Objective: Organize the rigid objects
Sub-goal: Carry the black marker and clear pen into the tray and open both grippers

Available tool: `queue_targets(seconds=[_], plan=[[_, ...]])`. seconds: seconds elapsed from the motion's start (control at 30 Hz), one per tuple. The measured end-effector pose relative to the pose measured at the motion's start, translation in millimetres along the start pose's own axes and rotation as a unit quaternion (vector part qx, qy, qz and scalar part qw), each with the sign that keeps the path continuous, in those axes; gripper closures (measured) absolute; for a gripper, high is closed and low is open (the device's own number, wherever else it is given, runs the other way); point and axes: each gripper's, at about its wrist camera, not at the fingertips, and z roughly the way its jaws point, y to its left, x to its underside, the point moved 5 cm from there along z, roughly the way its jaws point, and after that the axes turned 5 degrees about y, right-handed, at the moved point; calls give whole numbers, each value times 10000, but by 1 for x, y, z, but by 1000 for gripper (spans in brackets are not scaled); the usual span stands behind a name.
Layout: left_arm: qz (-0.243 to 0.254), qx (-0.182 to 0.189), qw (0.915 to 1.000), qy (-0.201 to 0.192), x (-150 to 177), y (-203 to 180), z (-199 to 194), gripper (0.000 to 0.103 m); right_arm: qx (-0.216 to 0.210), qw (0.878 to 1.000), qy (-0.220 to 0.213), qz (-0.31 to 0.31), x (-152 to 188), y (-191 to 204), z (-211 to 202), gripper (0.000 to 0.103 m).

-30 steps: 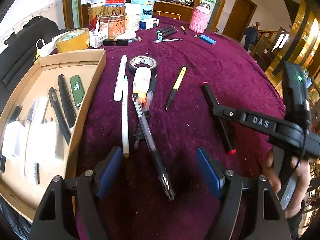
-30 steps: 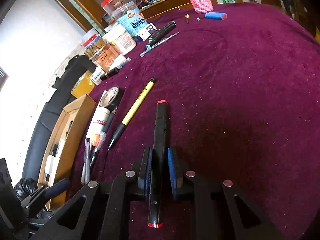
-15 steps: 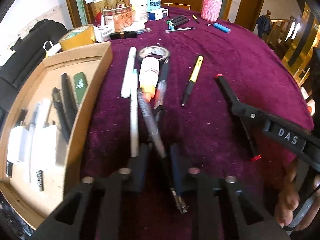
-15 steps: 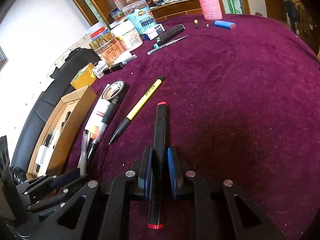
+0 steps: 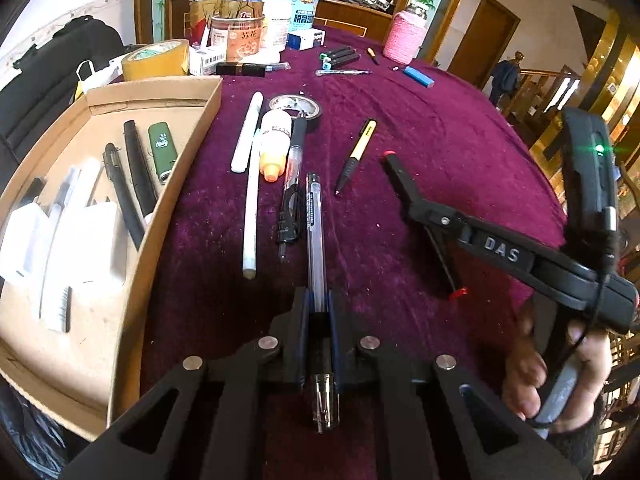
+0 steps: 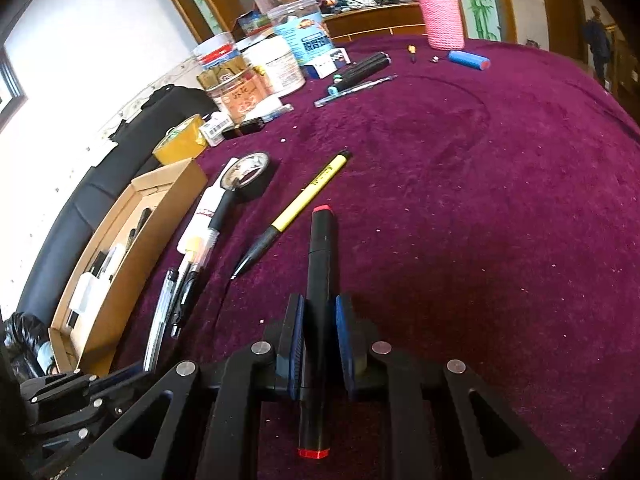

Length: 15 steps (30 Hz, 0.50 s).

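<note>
My left gripper (image 5: 318, 300) is shut on a clear gel pen (image 5: 314, 232) that points away along the purple tablecloth. My right gripper (image 6: 319, 312) is shut on a black marker with red ends (image 6: 320, 264); it also shows in the left wrist view (image 5: 400, 176), held at the right. A cardboard tray (image 5: 188, 152) at the left holds pens, a green lighter (image 5: 162, 148) and white items. On the cloth lie a white pen (image 5: 250, 208), a glue bottle (image 5: 274, 140), a black pen (image 5: 292, 184) and a yellow pen (image 5: 358, 152).
A black tape roll (image 5: 296, 106) lies beyond the glue bottle. Jars, a yellow tape roll (image 5: 156, 60), a pink-wrapped bottle (image 5: 404, 38), markers and a blue battery (image 5: 418, 77) stand at the table's far side. A black bag lies left of the tray.
My left gripper went from open to shut around the clear gel pen and has lifted and straightened it. My right gripper stays shut on the marker.
</note>
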Motion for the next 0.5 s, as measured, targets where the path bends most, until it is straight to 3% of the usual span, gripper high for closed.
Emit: queue_targets(seconds=[0.2, 0.5], plan=[[-168, 119, 9996, -203, -1, 20, -29, 94, -264, 9996, -43, -15, 4, 20, -14, 86], [-669, 203, 9966, -447, -7, 76, -66, 94, -679, 9951, -37, -716, -2, 119, -25, 85]])
